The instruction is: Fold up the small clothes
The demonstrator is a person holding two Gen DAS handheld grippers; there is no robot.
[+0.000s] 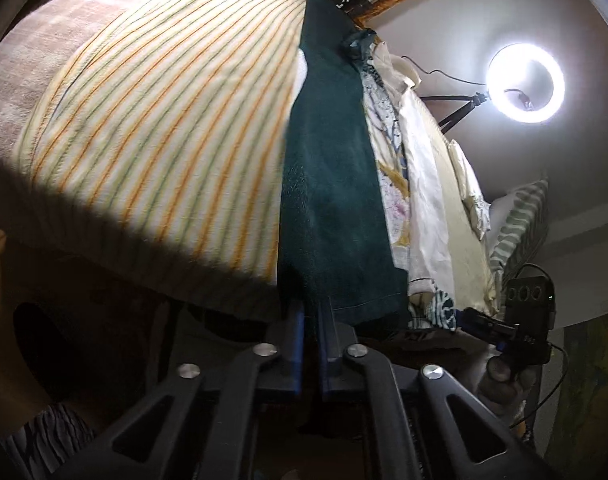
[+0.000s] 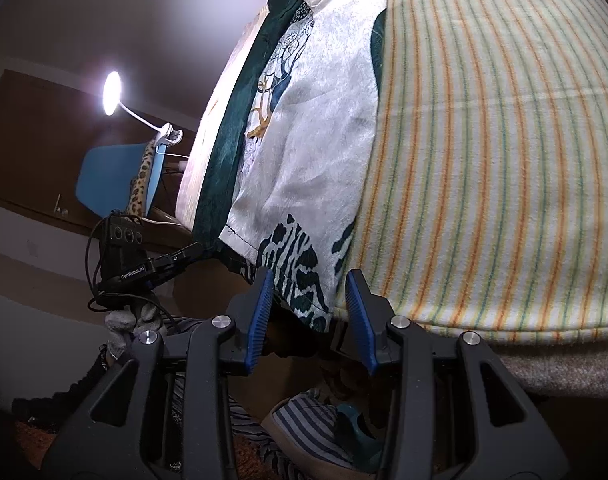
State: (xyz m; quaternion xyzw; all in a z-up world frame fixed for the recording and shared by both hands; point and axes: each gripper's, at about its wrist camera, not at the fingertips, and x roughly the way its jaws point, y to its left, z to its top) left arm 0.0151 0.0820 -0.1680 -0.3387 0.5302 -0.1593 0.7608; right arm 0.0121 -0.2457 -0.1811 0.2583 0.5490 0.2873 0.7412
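Observation:
A dark green garment (image 1: 332, 184) lies stretched along the bed, its hem at the near edge. My left gripper (image 1: 312, 336) is shut on that hem, and it shows at the left of the right wrist view (image 2: 192, 250). Beside the green garment (image 2: 224, 128) lies a white garment (image 2: 316, 128) with a black zebra-print hem. My right gripper (image 2: 310, 308) stands open with that hem's corner hanging between the blue pads (image 2: 264, 312), untouched. The right gripper (image 1: 474, 316) also appears at the bed's edge in the left wrist view.
A cream blanket (image 1: 164, 120) with orange and green stripes covers the bed next to the garments (image 2: 504, 160). A ring light (image 1: 526, 84), a clip lamp (image 2: 112, 94), a blue chair (image 2: 116, 180) and a striped pillow (image 1: 520, 220) stand beyond. A striped shoe (image 2: 304, 420) lies below.

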